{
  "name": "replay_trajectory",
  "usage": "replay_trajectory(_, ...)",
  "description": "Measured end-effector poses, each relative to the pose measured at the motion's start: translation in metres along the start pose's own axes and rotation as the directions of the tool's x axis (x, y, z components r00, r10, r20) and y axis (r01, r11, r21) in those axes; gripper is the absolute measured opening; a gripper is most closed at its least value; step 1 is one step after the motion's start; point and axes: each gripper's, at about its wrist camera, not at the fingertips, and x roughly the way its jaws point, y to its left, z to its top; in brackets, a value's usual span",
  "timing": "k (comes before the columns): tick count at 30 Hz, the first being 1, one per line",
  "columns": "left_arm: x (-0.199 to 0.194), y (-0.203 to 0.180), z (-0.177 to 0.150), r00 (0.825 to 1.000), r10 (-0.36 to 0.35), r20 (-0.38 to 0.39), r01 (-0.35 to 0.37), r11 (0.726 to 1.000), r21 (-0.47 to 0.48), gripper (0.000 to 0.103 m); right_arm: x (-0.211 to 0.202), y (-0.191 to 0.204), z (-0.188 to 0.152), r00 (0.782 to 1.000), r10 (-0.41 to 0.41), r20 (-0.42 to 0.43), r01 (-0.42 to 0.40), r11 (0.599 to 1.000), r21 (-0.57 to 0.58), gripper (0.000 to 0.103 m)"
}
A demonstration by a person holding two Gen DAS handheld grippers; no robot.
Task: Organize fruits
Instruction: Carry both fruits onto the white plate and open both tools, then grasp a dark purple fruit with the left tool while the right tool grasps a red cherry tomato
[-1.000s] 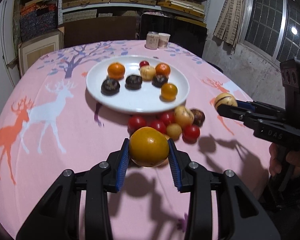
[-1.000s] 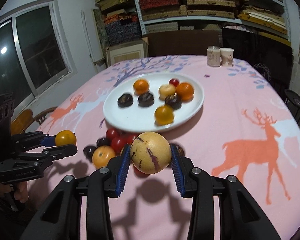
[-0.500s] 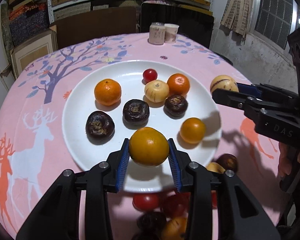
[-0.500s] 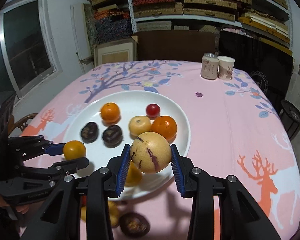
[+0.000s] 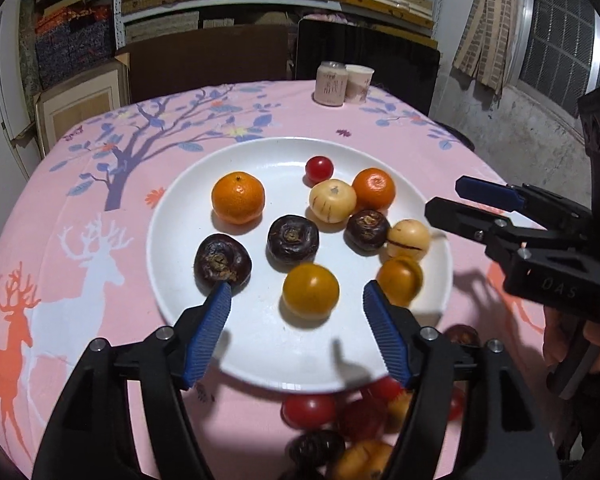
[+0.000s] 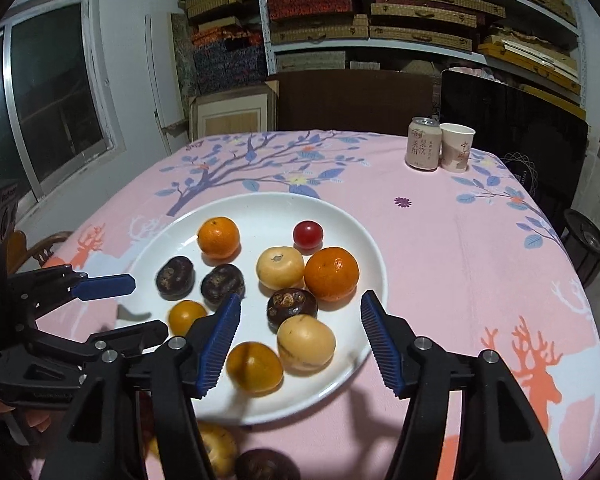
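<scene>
A white plate [image 5: 260, 344] [image 6: 340, 216] on the pink tablecloth holds oranges, dark round fruits, pale striped fruits and a red tomato. My left gripper [image 5: 296, 312] is open over the plate's near edge, and an orange-yellow fruit [image 5: 310, 290] lies on the plate between its fingers. My right gripper [image 6: 300, 320] is open over the plate's near right side, and a pale striped fruit [image 6: 306, 344] lies on the plate just ahead of it. The right gripper also shows in the left wrist view [image 5: 472, 200], open.
Several loose fruits, red tomatoes [image 5: 308, 410] and dark and yellow ones, lie on the cloth in front of the plate. A drink can [image 6: 423, 143] and a paper cup [image 6: 456, 147] stand at the table's far edge. Shelves of boxes fill the back wall.
Both grippers opened. The orange-yellow fruit left the left gripper and the pale striped fruit left the right gripper; both now rest on the plate.
</scene>
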Motion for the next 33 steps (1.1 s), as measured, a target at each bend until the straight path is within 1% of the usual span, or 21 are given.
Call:
replay_trajectory(1,-0.008,-0.002,-0.005,1.000,-0.006,0.005,0.006,1.000,0.008,0.071,-0.009,0.000,-0.003,1.000,0.005,0.004,-0.006,1.000,0.009,0.063)
replay_trajectory(4,-0.031,-0.009,-0.028,1.000,-0.021,0.007,0.020,0.999,0.043,0.071,-0.035,0.002,-0.020,1.000,0.022,0.006,-0.022,0.999,0.031,0.063)
replay_trajectory(8,-0.054,-0.024,-0.071,1.000,-0.029,-0.009,0.030,0.994,0.107,0.071,-0.063,0.007,-0.051,0.999,0.032,0.012,-0.032,0.998,0.060,0.063)
replay_trajectory(12,-0.065,-0.042,-0.104,1.000,-0.002,0.003,0.001,0.985,0.171,0.071,-0.081,0.012,-0.081,0.998,0.058,0.014,-0.059,0.991,0.117,0.063)
replay_trajectory(15,-0.064,-0.046,-0.115,1.000,0.027,0.001,-0.026,0.984,0.173,0.071,-0.085,0.018,-0.098,0.996,0.084,0.002,-0.084,0.985,0.154,0.063)
replay_trajectory(17,-0.062,-0.040,-0.119,0.999,0.035,-0.008,-0.033,0.987,0.156,0.071,-0.087,0.023,-0.107,0.996,0.085,-0.006,-0.083,0.985,0.150,0.063)
replay_trajectory(21,-0.058,-0.013,-0.120,0.998,0.054,-0.036,-0.050,0.994,0.098,0.071,-0.093,0.025,-0.118,0.997,0.082,-0.015,-0.079,0.985,0.153,0.063)
replay_trajectory(23,-0.058,-0.003,-0.122,0.996,0.078,-0.042,-0.074,0.994,0.085,0.071,-0.094,0.023,-0.120,0.997,0.077,-0.014,-0.074,0.984,0.163,0.064)
replay_trajectory(25,-0.053,0.006,-0.123,0.993,0.094,-0.072,-0.090,0.994,0.061,0.069,-0.094,0.021,-0.121,0.997,0.075,-0.013,-0.072,0.983,0.171,0.064)
replay_trajectory(26,-0.050,0.009,-0.123,0.993,0.085,-0.087,-0.081,0.996,0.047,0.069,-0.093,0.021,-0.121,0.997,0.076,-0.014,-0.073,0.982,0.175,0.064)
replay_trajectory(27,-0.049,0.009,-0.122,0.993,0.083,-0.087,-0.079,0.996,0.050,0.069,-0.092,0.021,-0.120,0.997,0.078,-0.014,-0.075,0.981,0.177,0.064)
replay_trajectory(30,-0.045,0.001,-0.117,0.991,0.106,-0.079,-0.099,0.991,0.087,0.069,-0.090,0.025,-0.121,0.996,0.085,-0.015,-0.082,0.982,0.169,0.064)
replay_trajectory(33,-0.036,-0.004,-0.110,0.989,0.115,-0.092,-0.107,0.990,0.088,0.069,-0.089,0.027,-0.122,0.996,0.087,-0.022,-0.082,0.983,0.163,0.064)
